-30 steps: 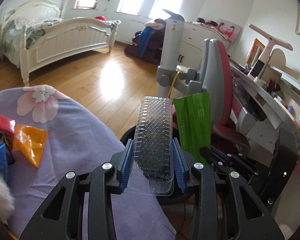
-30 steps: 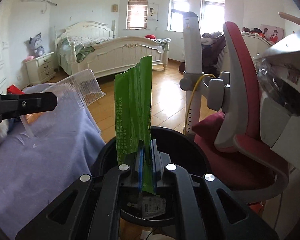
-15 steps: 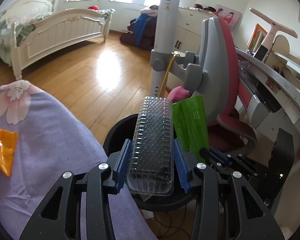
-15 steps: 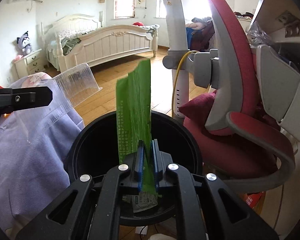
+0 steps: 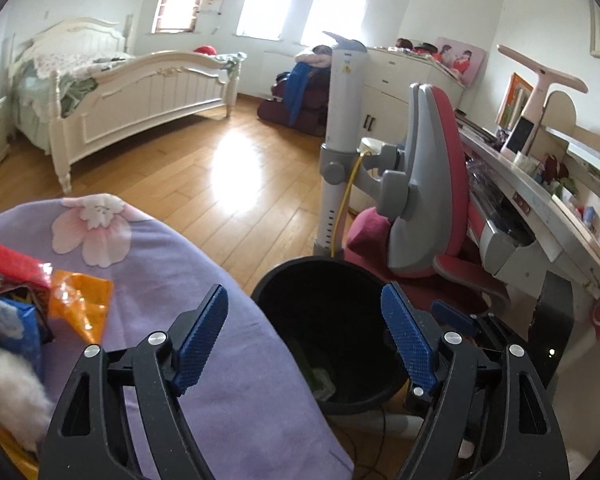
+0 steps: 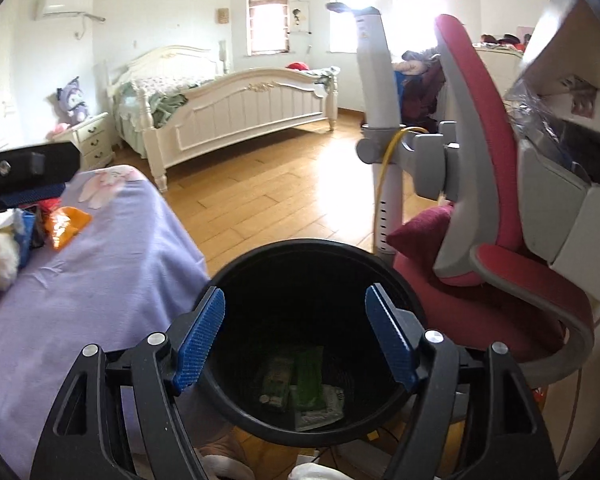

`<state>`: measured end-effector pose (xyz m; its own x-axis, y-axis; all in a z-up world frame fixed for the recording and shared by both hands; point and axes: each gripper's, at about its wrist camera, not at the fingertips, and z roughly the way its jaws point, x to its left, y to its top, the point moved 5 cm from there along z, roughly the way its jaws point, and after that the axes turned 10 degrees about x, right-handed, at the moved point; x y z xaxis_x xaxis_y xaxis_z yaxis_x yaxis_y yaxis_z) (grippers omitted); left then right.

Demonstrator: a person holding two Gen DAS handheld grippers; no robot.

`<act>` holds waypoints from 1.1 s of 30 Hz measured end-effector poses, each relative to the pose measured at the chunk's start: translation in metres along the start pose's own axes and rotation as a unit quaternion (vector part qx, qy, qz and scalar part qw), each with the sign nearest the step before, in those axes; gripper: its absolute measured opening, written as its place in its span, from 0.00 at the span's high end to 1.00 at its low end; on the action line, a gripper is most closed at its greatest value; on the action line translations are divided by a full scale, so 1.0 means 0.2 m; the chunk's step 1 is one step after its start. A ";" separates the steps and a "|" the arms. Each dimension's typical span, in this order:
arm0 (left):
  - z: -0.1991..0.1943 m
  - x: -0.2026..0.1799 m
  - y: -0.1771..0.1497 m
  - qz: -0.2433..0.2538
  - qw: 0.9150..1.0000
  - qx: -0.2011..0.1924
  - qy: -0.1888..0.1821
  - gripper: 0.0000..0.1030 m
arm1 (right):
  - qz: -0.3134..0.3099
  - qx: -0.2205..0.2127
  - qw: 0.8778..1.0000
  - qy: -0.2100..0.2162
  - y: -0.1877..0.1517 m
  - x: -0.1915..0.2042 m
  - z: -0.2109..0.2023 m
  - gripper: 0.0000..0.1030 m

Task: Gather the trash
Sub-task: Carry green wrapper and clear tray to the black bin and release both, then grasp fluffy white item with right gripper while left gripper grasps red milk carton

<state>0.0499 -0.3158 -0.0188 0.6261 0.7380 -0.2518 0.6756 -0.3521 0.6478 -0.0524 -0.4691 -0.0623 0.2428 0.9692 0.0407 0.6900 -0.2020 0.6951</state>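
Observation:
A black round bin stands on the floor beside a purple flowered cover. My left gripper hangs above the bin's near edge, its jaws opening with nothing between them. My right gripper is right over the bin, jaws also opening and empty. At the bin's bottom lie a green wrapper and other packets. The clear plastic tray is not visible. An orange wrapper, a red packet and a blue packet lie on the cover at the left.
A red and grey chair and a cluttered desk crowd the bin's right side. A white pole with a yellow cable stands behind it. Wooden floor stretches to a white bed. A white fluffy thing lies by the packets.
Both grippers have opened. The clear tray has left my left jaws and the green wrapper has dropped from my right jaws into the bin. My left gripper has pulled back and up.

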 end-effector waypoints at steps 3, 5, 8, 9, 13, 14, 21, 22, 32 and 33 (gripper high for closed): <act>-0.17 0.12 -0.03 -0.025 0.999 -0.026 0.023 0.24 | -0.022 -0.003 1.000 0.012 0.02 0.10 -0.02 0.29; -0.28 0.22 -0.06 -0.042 0.998 -0.039 0.039 0.24 | -0.030 -0.006 0.999 0.027 0.04 0.17 -0.04 0.29; -0.45 0.40 -0.12 -0.069 0.993 -0.056 0.075 0.24 | -0.039 -0.008 0.998 0.055 0.08 0.28 -0.06 0.29; -0.50 0.46 -0.14 -0.077 0.992 -0.059 0.084 0.24 | -0.045 -0.009 0.997 0.062 0.09 0.32 -0.07 0.29; -0.67 0.71 -0.24 -0.097 0.985 -0.059 0.127 0.16 | -0.072 -0.013 0.993 0.093 0.14 0.52 -0.11 0.29; -0.71 0.77 -0.28 -0.101 0.983 -0.062 0.140 0.15 | -0.078 -0.014 0.992 0.102 0.16 0.57 -0.12 0.29; -0.87 1.12 -0.47 -0.109 0.972 -0.045 0.205 0.15 | -0.127 0.010 0.977 0.172 0.21 0.97 -0.13 0.29; -0.88 1.15 -0.50 -0.110 0.972 -0.041 0.205 0.15 | -0.131 0.018 0.974 0.185 0.22 1.02 -0.12 0.29; -0.77 1.37 -0.65 -0.129 0.971 0.011 0.204 0.15 | -0.172 0.093 0.950 0.244 0.19 1.50 0.05 0.28; -0.76 1.37 -0.65 -0.130 0.970 0.011 0.206 0.15 | -0.172 0.098 0.950 0.242 0.19 1.53 0.06 0.25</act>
<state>0.0745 0.0206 -0.0624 0.2277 0.9693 -0.0926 0.8002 -0.1321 0.5850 0.0570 -0.1824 -0.0319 -0.3295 0.9243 0.1927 0.7973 0.1630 0.5812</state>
